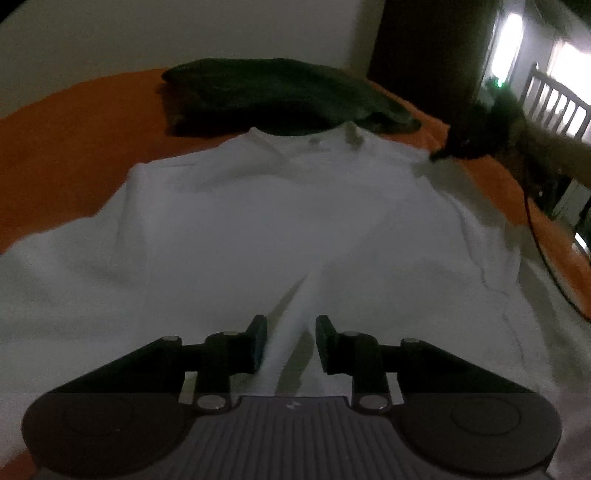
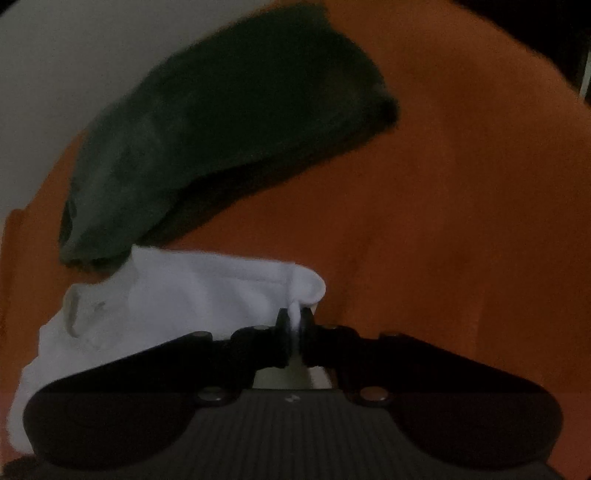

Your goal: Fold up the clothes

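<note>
**White shirt spread on the orange surface, right side pinched**

Left hand-held gripper [image 1: 290,341] hangs low over the white shirt [image 1: 280,221], its fingers apart, a raised crease of white cloth running up between them without being squeezed. The right hand-held gripper [image 2: 295,332] is clamped tight on a bunched edge of the shirt [image 2: 177,291], a little loop of white fabric poking up between the closed pads. In the left wrist view that same gripper [image 1: 465,144] shows as a dark blur at the shirt's far right shoulder.

Out from there: the shirt lies front up on an orange cover [image 1: 74,147], collar away from the left gripper. Just beyond the collar sits a dark green folded garment [image 1: 266,96], its near edge touching the shirt's neckline. Whether the orange surface is a bed or a desk, I cannot tell.

Beyond the green garment, a plain pale wall [image 1: 184,33]. To the shirt's right, a dark tall panel [image 1: 424,55], bright window light [image 1: 513,40] and a white slatted rail [image 1: 554,107]. The room is dim.
</note>
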Tool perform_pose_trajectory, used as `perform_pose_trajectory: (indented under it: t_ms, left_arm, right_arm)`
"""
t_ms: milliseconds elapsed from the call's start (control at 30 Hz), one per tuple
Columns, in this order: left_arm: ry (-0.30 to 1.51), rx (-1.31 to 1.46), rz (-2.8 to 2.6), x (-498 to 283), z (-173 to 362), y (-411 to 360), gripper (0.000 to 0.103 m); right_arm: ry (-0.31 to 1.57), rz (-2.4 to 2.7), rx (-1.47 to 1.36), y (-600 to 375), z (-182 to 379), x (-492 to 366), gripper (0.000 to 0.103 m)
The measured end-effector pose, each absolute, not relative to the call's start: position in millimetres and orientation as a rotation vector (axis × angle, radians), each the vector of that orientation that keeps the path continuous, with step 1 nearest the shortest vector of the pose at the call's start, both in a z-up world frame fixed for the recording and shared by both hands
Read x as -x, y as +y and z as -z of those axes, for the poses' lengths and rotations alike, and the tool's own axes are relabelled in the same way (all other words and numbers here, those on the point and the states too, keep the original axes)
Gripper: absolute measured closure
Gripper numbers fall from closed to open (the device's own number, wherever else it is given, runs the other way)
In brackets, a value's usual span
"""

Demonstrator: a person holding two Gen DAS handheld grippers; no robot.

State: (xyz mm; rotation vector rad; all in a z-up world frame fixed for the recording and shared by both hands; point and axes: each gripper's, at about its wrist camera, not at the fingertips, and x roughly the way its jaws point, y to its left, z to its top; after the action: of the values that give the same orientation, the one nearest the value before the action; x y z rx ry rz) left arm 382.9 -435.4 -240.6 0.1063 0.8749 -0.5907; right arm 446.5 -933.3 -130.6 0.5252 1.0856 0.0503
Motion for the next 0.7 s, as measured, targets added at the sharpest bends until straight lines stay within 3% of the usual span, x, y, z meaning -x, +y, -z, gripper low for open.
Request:
perform_pose_trajectory:
  t_ms: [100, 267, 333, 467, 567, 700]
  left_arm:
    - [0.901, -0.090, 0.579, -382.6, 240.8, -428.1, 0.060]
    - [0.971, -0.134, 0.514, -381.6, 261.5, -427.5, 0.057]
    - [0.968, -0.143, 0.509, -379.4, 262.5, -427.1, 0.055]
    - [0.961, -0.160, 0.499, -375.1, 264.3, -426.2, 0.055]
    - [0.957, -0.173, 0.492, -371.8, 265.7, -425.5, 0.052]
    - [0.951, -0.190, 0.482, -367.5, 267.5, -424.6, 0.040]
  right_arm:
    - [1.043, 0.009, -0.436, -925.7, 122.1, -440.7, 0.097]
    - [0.947, 0.197, -0.157, -916.2, 125.6, -436.3, 0.097]
    - [0.998, 0.163, -0.265, -931.2, 136.8, -434.5, 0.096]
    - [0.914, 0.076, -0.560, -948.5, 122.2, -393.0, 0.079]
    - [0.896, -0.021, -0.606, -934.7, 106.9, -340.3, 0.077]
    - [0.917, -0.104, -0.387, -896.2, 100.2, -258.3, 0.075]
